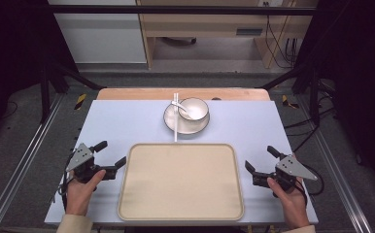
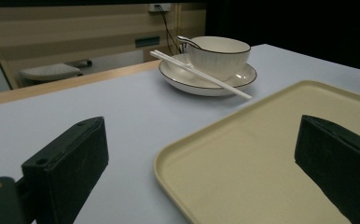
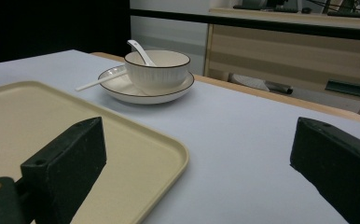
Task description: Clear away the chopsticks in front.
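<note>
A beige tray point(image 1: 180, 182) lies flat and bare at the near middle of the pale blue table. Behind it a white bowl point(image 1: 194, 108) with a white spoon point(image 1: 181, 108) in it sits on a white plate point(image 1: 176, 124). White chopsticks point(image 1: 175, 119) rest across the plate's left side. My left gripper point(image 1: 110, 154) is held at the tray's left edge, open, nothing between its jaws. At the tray's right, my right gripper point(image 1: 260, 158) is open and holds nothing. The bowl point(image 2: 218, 55) and tray point(image 2: 262, 154) lie ahead in the left gripper view, and the bowl point(image 3: 157, 69) in the right gripper view.
The table's wooden far edge point(image 1: 183, 93) runs behind the plate. Black frame struts point(image 1: 49, 77) stand at both back corners. Beyond the table are a desk point(image 1: 205, 24) and hanging cables point(image 1: 280, 43). Bare table surface point(image 1: 122, 121) lies left and right of the plate.
</note>
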`<state>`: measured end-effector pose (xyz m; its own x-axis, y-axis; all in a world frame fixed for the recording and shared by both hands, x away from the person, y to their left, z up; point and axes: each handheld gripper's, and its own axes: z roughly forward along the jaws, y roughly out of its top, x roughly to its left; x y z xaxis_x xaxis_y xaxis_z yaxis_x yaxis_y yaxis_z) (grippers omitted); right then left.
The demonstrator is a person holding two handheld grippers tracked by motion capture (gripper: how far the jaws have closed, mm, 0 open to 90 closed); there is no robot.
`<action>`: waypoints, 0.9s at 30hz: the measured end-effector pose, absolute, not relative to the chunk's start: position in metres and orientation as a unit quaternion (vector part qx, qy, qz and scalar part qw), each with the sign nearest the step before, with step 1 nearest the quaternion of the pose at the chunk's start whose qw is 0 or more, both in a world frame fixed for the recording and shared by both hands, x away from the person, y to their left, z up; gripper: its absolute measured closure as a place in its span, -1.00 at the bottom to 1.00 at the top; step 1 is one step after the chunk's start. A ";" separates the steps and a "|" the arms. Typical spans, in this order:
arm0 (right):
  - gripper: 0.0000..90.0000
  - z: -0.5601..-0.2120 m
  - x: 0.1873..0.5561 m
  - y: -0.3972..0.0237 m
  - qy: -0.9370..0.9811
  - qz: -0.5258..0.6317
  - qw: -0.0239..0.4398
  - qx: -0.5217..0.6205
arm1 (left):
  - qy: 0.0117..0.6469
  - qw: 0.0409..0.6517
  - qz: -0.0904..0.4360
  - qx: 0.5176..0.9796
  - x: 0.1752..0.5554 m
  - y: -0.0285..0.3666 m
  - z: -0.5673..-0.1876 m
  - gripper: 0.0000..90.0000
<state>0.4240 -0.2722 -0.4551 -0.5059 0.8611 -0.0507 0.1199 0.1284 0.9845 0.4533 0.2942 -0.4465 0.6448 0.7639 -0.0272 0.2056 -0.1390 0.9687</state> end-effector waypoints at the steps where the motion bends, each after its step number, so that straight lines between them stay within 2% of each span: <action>1: -0.92 -0.455 0.424 -0.272 0.670 0.550 0.337 0.366 | 0.339 0.559 0.250 0.714 0.453 0.293 -0.447 -0.95; 9: -0.92 -0.454 0.419 -0.272 0.672 0.536 0.347 0.375 | 0.314 0.572 0.219 0.725 0.457 0.276 -0.440 -0.92; 15: -0.92 -0.454 0.417 -0.269 0.678 0.531 0.345 0.374 | 0.309 0.554 0.205 0.745 0.475 0.252 -0.433 -0.87; 21: -0.93 -0.454 0.416 -0.266 0.681 0.528 0.344 0.373 | 0.303 0.523 0.186 0.774 0.514 0.213 -0.417 -0.87; 27: -0.93 -0.453 0.415 -0.264 0.683 0.526 0.346 0.370 | 0.284 0.492 0.203 0.798 0.542 0.176 -0.408 -0.86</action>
<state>0.4151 -0.2643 -0.4534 -0.4875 0.8691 -0.0837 0.1416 0.1734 0.9746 0.5425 0.1761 -0.4075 0.7564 0.6525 0.0451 0.2526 -0.3551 0.9001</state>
